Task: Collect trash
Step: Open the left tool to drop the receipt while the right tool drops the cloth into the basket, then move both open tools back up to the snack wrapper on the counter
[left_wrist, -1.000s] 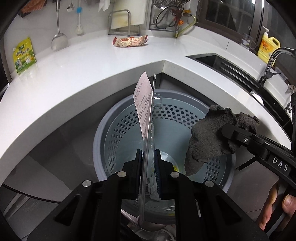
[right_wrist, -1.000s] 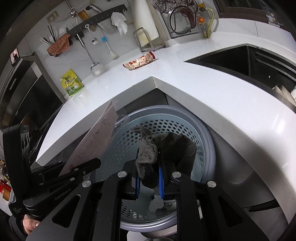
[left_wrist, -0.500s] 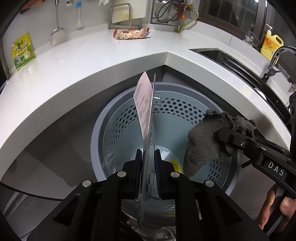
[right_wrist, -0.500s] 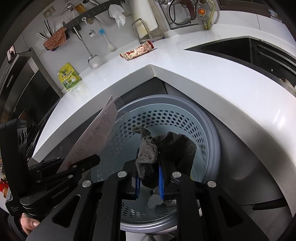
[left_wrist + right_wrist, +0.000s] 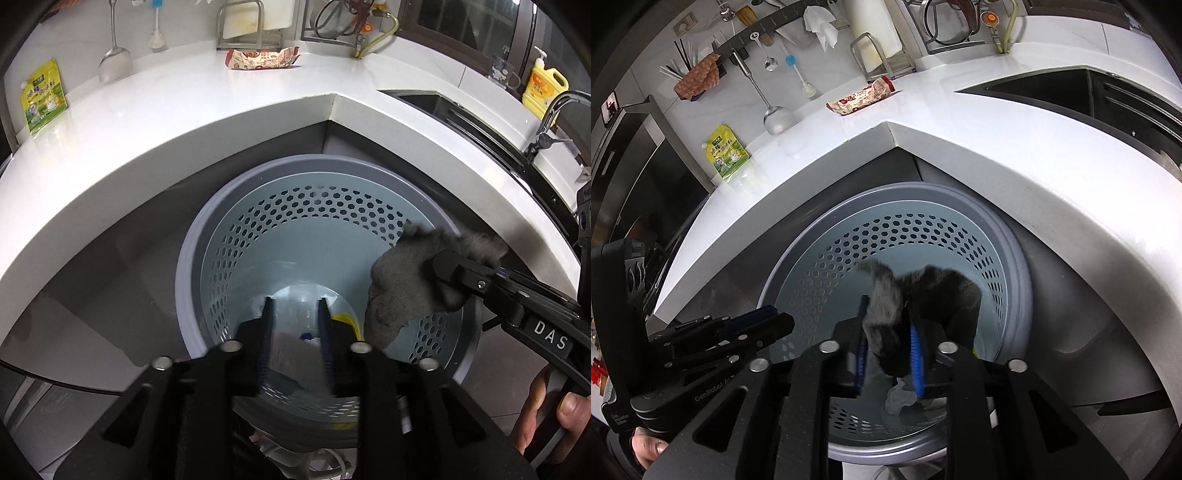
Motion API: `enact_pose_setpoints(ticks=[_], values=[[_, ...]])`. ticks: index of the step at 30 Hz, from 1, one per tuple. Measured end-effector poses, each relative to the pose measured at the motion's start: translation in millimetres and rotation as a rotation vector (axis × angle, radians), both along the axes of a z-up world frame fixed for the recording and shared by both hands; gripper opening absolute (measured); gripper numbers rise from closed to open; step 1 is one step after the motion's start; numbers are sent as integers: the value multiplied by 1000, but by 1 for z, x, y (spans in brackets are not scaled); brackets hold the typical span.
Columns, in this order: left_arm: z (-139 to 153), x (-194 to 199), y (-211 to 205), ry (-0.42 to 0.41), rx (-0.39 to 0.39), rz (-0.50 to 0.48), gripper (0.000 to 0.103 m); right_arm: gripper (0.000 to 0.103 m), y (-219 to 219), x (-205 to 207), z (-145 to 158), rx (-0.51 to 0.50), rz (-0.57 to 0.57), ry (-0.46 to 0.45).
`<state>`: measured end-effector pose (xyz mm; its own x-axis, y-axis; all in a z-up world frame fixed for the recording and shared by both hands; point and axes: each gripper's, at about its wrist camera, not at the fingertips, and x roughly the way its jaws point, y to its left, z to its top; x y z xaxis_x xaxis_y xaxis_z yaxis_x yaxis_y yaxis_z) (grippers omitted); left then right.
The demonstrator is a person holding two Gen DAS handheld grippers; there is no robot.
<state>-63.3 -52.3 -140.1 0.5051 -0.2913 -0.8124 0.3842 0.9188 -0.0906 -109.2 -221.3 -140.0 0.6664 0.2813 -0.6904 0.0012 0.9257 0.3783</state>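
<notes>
Crumpled dark grey cloth rag [image 5: 916,299], soft, light and best pinched at a bunched fold, hangs over the perforated grey plastic bin [image 5: 1012,266] between the just-opening right tool [image 5: 888,347]; left tool [image 5: 293,325] stands released, empty.

Both grippers, left [image 5: 294,321] and right [image 5: 889,334], angled downward, jaws just parted.

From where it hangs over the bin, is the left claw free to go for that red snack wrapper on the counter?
Probably yes. The left claw has just opened and holds nothing, and the snack wrapper lies alone on bare counter beyond the bin, with nothing between them.
</notes>
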Motion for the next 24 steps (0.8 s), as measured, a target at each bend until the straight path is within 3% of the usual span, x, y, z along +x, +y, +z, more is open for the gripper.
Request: enact_pose_setpoints(ticks=[2, 3, 7, 9, 17, 24], values=[[1, 0, 1, -8, -1, 8, 47, 41, 0, -2, 2, -3, -7, -15], [2, -1, 2, -11, -3, 12, 48, 43, -1, -3, 4, -5, -10, -23], [3, 0, 4, -17, -3, 22, 54, 44, -1, -4, 5, -9, -14, -29], [5, 0, 5, -26, 0, 27, 58, 49, -2, -5, 5, -8, -16, -30], [18, -1, 16, -93, -23, 75, 92, 66, 2, -9, 15, -47, -16, -75], [38, 2, 30, -182, -30, 138, 95, 70, 5, -5, 32, -87, -1, -123]])
